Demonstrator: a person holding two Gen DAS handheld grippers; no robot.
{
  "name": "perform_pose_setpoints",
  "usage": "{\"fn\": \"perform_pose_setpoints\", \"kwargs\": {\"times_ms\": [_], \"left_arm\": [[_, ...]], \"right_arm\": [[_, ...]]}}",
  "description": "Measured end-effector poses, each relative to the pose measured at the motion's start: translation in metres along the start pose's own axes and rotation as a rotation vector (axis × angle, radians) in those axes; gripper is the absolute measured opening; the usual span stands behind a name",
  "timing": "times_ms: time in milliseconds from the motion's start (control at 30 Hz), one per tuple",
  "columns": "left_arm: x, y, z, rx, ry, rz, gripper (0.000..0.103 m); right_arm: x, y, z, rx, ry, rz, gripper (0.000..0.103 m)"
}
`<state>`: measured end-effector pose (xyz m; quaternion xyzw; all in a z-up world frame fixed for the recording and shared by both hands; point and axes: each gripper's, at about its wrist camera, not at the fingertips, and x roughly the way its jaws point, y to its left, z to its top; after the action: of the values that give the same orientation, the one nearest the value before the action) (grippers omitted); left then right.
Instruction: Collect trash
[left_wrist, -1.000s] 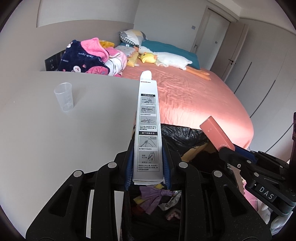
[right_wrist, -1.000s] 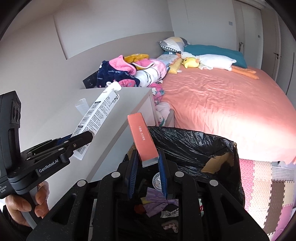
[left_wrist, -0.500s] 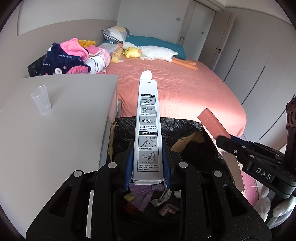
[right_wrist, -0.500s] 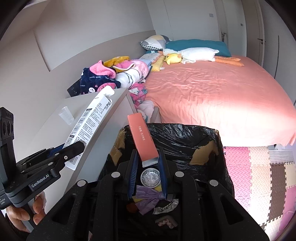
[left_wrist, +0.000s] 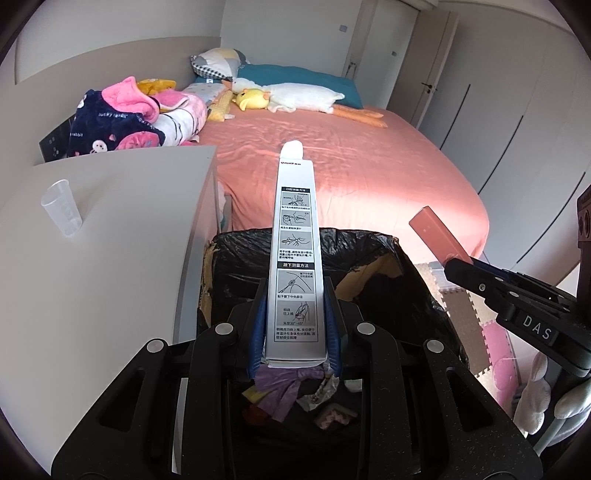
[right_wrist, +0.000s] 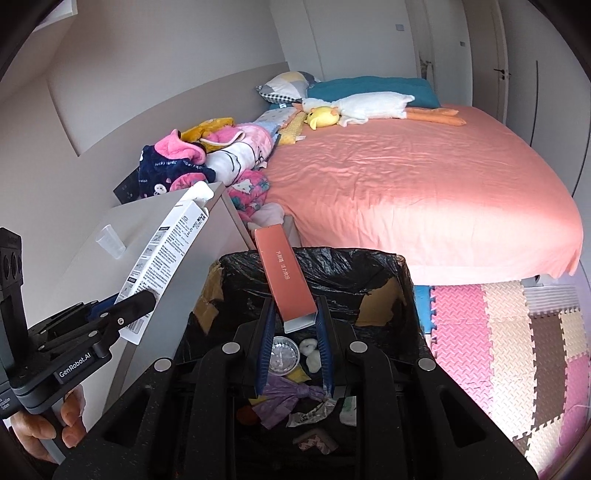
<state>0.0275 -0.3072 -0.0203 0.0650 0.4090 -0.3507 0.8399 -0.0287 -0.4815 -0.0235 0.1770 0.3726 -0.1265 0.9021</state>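
While the left gripper (left_wrist: 295, 325) clamps one white instruction box (left_wrist: 294, 258) and the right gripper (right_wrist: 294, 325) clamps one orange box (right_wrist: 286, 277), both hang above one black-lined trash bin (right_wrist: 373, 269); one plastic cup (left_wrist: 61, 206) stands left.

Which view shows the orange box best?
The right wrist view: the orange box fills the centre, clamped in the right gripper above the bin. The left wrist view shows it only small, at the right edge.
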Motion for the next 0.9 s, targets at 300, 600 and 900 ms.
{"fn": "perform_pose_setpoints", "kwargs": {"times_ms": [300,600,900], "left_arm": [[0.013,-0.003,0.004,0.022,0.028,-0.005,0.027],[-0.001,0.003,0.015,0.019,-0.021,0.034,0.096],[0.0,0.005,0.013,0.05,-0.006,0.058,0.096]], "right_arm": [[0.001,-0.007,0.005,0.012,-0.004,-0.018,0.023],[-0.014,-0.003,0.012,0.02,-0.041,-0.033,0.067],[-0.02,0.002,0.012,0.005,-0.056,-0.033,0.074]]}}
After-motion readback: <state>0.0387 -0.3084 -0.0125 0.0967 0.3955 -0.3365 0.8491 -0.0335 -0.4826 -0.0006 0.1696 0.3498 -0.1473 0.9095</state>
